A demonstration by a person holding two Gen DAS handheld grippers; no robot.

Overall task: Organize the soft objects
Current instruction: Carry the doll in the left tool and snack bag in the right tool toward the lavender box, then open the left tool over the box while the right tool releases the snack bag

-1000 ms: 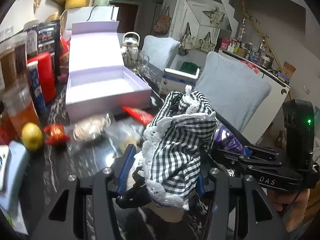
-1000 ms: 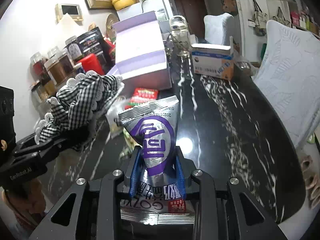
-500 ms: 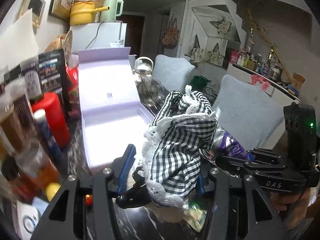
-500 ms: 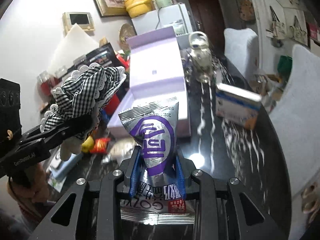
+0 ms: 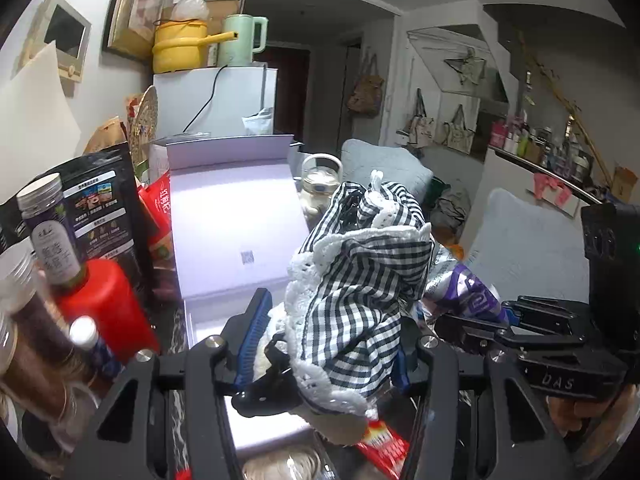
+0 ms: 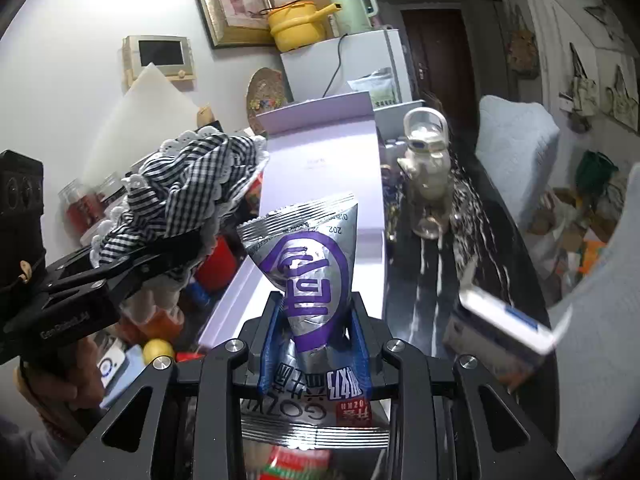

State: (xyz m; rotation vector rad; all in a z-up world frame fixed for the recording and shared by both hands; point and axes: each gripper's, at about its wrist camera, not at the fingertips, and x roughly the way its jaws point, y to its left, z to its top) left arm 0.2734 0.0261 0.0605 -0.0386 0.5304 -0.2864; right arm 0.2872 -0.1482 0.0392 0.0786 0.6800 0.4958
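Gingham cloth toy: left wrist view, left gripper clamped on its bunched middle, over the open lilac box; soft, light, floppy. Right wrist view: right gripper pinches the foil snack pouch mid-body; crinkly, slippery, crushable.

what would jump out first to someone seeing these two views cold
A black-and-white checked cloth with white lace trim fills the left wrist view, clamped in the left gripper. In the right wrist view, a silver and purple snack pouch stands up between the jaws of the right gripper. Behind both lies an open lilac box on the cluttered dark table.
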